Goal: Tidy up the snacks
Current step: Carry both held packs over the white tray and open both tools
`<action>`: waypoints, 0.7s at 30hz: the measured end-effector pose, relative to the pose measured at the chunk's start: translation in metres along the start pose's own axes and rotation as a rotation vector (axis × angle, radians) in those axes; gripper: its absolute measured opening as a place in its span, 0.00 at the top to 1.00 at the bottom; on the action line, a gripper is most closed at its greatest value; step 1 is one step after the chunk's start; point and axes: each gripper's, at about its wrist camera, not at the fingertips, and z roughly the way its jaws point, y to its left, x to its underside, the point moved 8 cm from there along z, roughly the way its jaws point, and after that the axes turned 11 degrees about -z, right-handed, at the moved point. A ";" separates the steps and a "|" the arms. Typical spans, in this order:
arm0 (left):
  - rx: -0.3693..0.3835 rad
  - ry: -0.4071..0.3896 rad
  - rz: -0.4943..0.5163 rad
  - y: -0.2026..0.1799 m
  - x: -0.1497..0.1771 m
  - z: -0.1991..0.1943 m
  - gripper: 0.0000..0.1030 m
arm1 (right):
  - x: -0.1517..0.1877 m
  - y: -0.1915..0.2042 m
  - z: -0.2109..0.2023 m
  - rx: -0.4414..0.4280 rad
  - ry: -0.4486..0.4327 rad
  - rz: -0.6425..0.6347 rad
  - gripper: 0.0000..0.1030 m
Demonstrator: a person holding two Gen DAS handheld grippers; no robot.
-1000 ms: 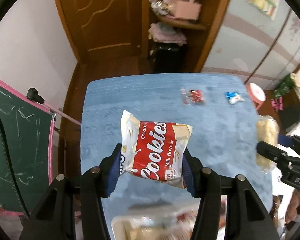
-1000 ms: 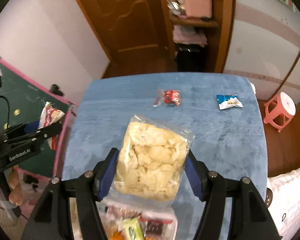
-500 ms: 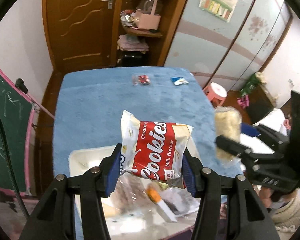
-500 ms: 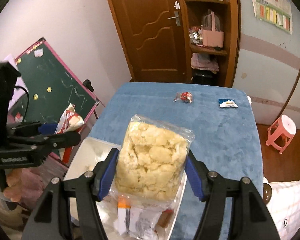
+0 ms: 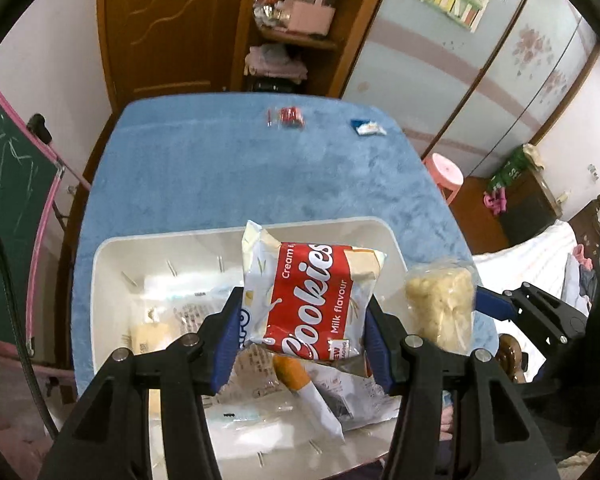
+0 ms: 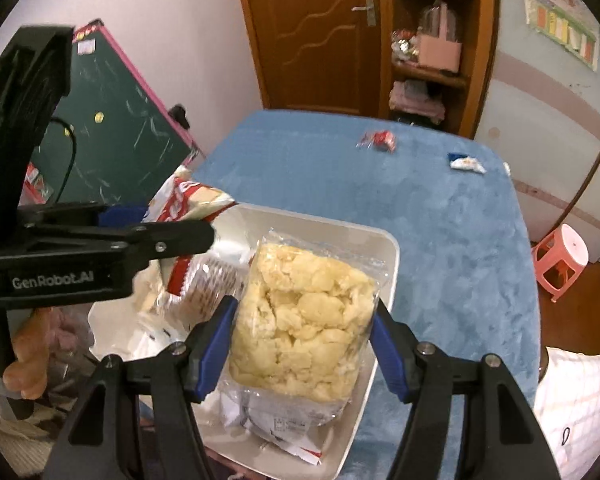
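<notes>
Red-and-white packet (image 5: 314, 300) printed "Cream", "Cookies", "Milk flavour", pinched between the left gripper (image 5: 300, 334) fingers, hanging over the white bin (image 5: 100, 264) at the bench's (image 5: 228, 168) near edge. Clear bag of pale puffed snack (image 6: 300, 320), no readable print, clamped between the right gripper (image 6: 304, 344) fingers above the bin's right side. "GenRobot.AI" lettered on the left gripper body. Bin already crowded with wrappers. Far edge: small red packet (image 5: 286, 117) and blue-white packet (image 5: 367, 127), well apart from the bin, with bare blue cloth between.
</notes>
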 end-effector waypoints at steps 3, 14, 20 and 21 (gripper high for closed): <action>-0.045 -0.010 0.009 0.002 0.005 0.005 0.39 | 0.006 0.002 0.011 0.002 0.037 -0.011 0.36; -0.093 0.002 0.018 0.008 0.012 0.017 0.24 | 0.013 0.007 0.019 0.019 0.056 -0.045 0.36; -0.083 0.001 0.009 0.007 0.013 0.017 0.24 | 0.014 0.008 0.020 -0.016 0.051 -0.040 0.36; -0.084 -0.001 0.009 0.007 0.013 0.016 0.24 | 0.014 0.008 0.020 -0.021 0.050 -0.039 0.36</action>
